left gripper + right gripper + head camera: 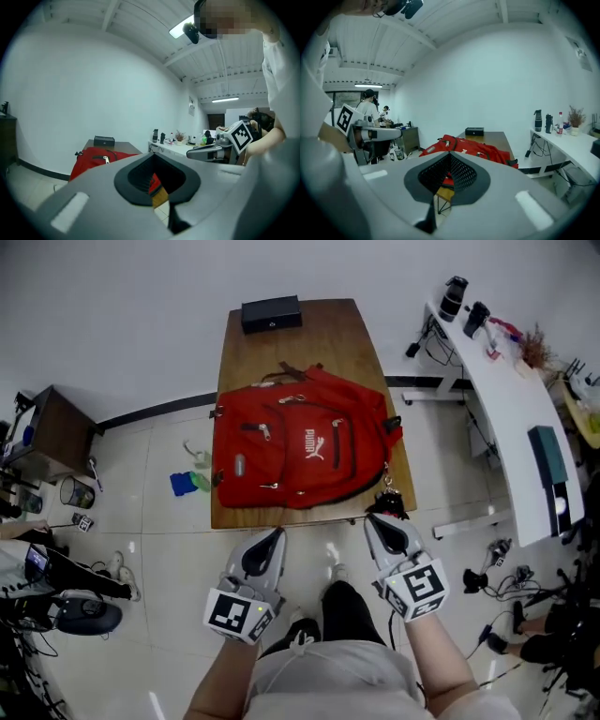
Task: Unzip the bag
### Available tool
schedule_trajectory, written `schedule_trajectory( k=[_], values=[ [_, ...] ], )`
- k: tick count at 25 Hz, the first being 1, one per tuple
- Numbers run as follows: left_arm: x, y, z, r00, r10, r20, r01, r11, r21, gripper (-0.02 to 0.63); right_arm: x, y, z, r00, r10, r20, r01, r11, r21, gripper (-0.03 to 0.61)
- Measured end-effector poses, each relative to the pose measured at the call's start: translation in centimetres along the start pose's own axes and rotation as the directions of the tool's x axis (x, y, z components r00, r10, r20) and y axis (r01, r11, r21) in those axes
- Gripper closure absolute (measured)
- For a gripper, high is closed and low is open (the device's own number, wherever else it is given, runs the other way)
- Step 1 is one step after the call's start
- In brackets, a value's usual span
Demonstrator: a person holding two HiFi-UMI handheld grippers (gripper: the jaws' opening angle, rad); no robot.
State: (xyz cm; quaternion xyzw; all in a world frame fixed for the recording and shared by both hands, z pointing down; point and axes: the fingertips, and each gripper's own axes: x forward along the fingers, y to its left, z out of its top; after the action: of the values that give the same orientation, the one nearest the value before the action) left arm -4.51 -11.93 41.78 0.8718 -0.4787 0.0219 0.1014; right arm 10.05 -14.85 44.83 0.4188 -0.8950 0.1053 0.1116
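A red backpack (295, 451) lies flat on the wooden table (337, 334), its front pockets facing up and silver zipper pulls (265, 432) showing. It also shows in the left gripper view as the backpack (96, 159) and in the right gripper view as the backpack (473, 149). My left gripper (279, 533) hangs just short of the table's near edge, left of centre, shut and empty. My right gripper (371, 520) is level with it near the bag's bottom right corner, jaws together with nothing between them. Neither touches the bag.
A black box (271, 313) sits at the table's far end. A white desk (511, 409) with bottles and cables stands to the right, a dark cabinet (56, 432) to the left. Blue and green items (187, 482) lie on the floor by the table.
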Motion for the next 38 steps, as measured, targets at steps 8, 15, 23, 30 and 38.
schedule_trajectory(
  k=[8, 15, 23, 30, 38],
  values=[
    [-11.3, -3.2, 1.6, 0.995, -0.081, 0.055, 0.080, 0.997, 0.017, 0.607, -6.0, 13.1, 1.4, 0.997, -0.027, 0.072, 0.033, 0.996, -0.087, 0.572],
    [-16.2, -6.5, 2.9, 0.991, -0.088, 0.097, 0.085, 0.996, 0.035, 0.607, -9.5, 16.8, 2.2, 0.994, -0.045, 0.102, 0.052, 0.996, -0.066, 0.572],
    [-17.2, -9.1, 2.6, 0.993, -0.089, 0.074, 0.088, 0.996, 0.025, 0.607, -12.5, 18.0, 2.3, 0.995, -0.010, 0.103, 0.026, 0.987, -0.161, 0.572],
    [-17.7, -10.9, 1.9, 0.994, -0.090, 0.065, 0.088, 0.996, 0.033, 0.607, -13.8, 18.1, 2.2, 0.994, 0.020, 0.104, -0.004, 0.989, -0.151, 0.572],
    [-17.5, -10.7, 2.4, 0.995, -0.064, 0.082, 0.062, 0.998, 0.032, 0.607, -13.7, 17.9, 2.9, 0.994, 0.027, 0.105, -0.010, 0.987, -0.160, 0.574]
  ],
)
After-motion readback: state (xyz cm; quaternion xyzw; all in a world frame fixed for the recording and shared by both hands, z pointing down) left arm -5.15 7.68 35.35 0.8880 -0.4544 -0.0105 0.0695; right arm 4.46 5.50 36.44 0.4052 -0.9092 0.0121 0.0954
